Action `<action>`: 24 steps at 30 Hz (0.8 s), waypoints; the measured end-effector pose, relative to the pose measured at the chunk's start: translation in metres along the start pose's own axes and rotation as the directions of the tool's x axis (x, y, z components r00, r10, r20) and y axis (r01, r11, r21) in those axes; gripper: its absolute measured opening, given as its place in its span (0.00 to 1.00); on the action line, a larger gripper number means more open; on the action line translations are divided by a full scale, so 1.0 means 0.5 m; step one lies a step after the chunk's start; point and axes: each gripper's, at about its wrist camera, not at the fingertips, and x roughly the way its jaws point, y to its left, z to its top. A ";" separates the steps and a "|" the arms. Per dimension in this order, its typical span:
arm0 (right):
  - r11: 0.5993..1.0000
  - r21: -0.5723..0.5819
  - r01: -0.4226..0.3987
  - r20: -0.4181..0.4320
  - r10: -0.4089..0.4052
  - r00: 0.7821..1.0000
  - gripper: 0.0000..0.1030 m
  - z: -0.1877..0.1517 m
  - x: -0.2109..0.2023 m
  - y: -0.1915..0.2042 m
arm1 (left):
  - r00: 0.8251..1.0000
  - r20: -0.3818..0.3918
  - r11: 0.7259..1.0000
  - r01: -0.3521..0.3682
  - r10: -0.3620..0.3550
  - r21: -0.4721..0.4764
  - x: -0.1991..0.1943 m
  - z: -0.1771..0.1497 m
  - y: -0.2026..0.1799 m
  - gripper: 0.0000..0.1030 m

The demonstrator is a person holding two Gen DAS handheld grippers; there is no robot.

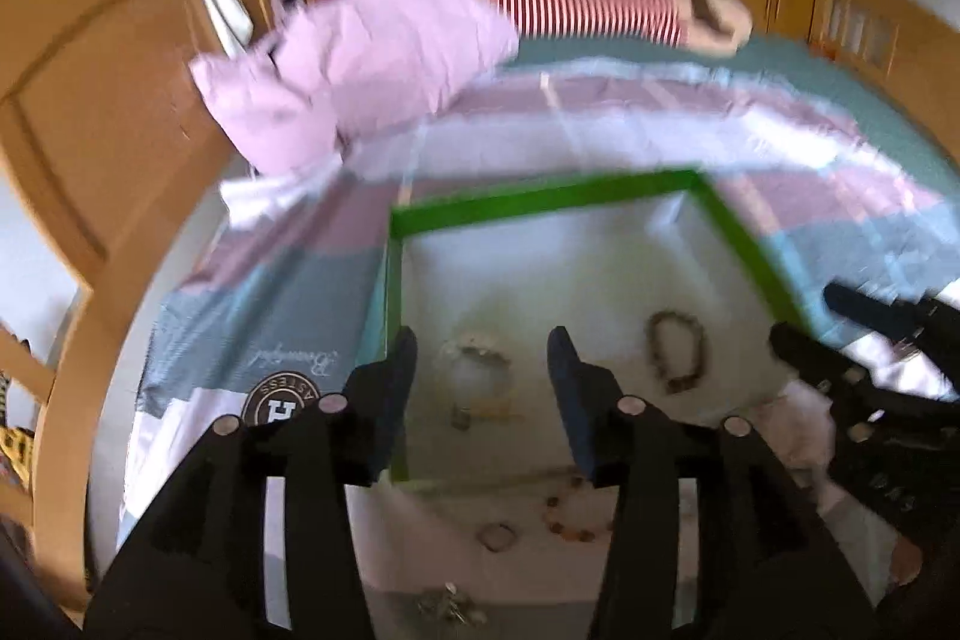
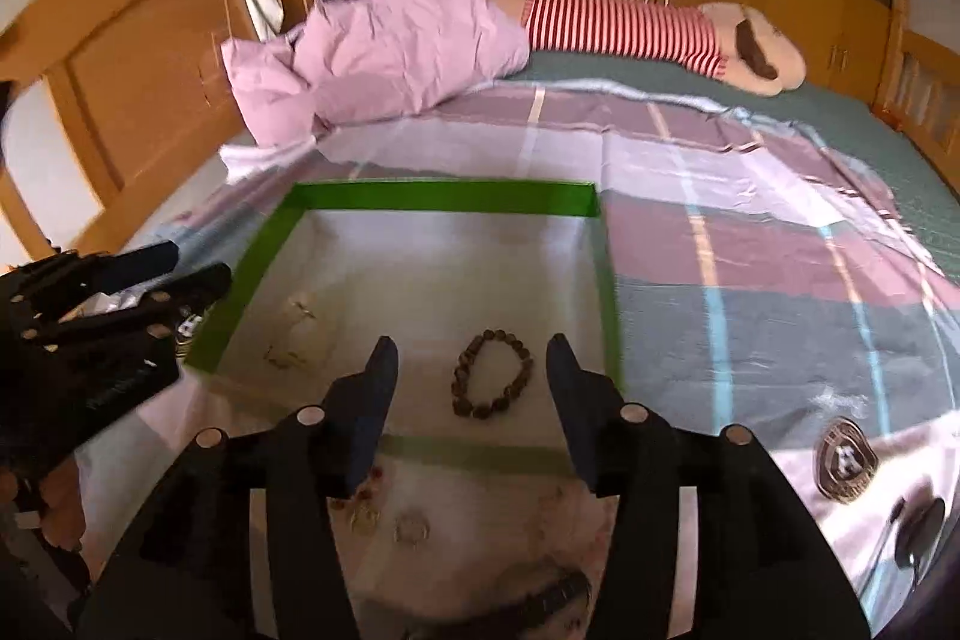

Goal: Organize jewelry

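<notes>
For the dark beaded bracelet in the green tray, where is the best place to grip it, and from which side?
Grip the dark beaded bracelet from above, probably pinching across one side strand of beads: it lies flat as an open loop on the green tray floor, so nothing stands up to grasp.

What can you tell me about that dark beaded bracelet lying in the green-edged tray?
The dark beaded bracelet is a closed loop of round brown beads, wood-like and matte, pulled into a slightly uneven oval. It lies flat on the pale floor of the green-rimmed tray, in the near right part, apart from the paler jewelry at the left. Nothing grips it: the right gripper hovers with open jaws on either side in the view.
</notes>
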 end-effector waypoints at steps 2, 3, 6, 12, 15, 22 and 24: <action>1.000 0.017 -0.003 0.028 0.002 1.000 0.59 -0.015 -0.040 -0.005 | 0.998 0.062 0.999 0.023 -0.021 -0.026 -0.065 -0.013 -0.002 0.51; 1.000 0.027 -0.006 0.038 0.005 0.999 0.59 -0.025 -0.058 -0.008 | 0.996 0.089 0.999 0.035 -0.031 -0.040 -0.097 -0.017 -0.003 0.51; 0.999 0.051 -0.003 0.043 0.001 0.999 0.62 -0.058 -0.101 -0.012 | 0.985 0.158 0.993 0.086 -0.073 -0.083 -0.153 -0.021 -0.004 0.55; 0.997 0.077 0.032 -0.011 -0.031 0.999 0.64 -0.105 -0.100 -0.023 | 0.979 0.176 0.989 0.116 -0.098 -0.096 -0.176 -0.033 -0.005 0.56; 0.995 0.092 0.039 -0.042 -0.035 0.999 0.64 -0.119 -0.087 -0.028 | 0.981 0.171 0.988 0.113 -0.094 -0.105 -0.178 -0.036 -0.001 0.56; 0.996 0.088 0.034 -0.076 -0.028 0.997 0.66 -0.138 -0.073 -0.013 | 0.981 0.169 0.989 0.110 -0.092 -0.101 -0.179 -0.043 0.003 0.56; 0.996 0.083 0.029 -0.086 -0.022 0.996 0.69 -0.144 -0.068 -0.008 | 0.982 0.166 0.989 0.108 -0.091 -0.101 -0.177 -0.044 0.004 0.57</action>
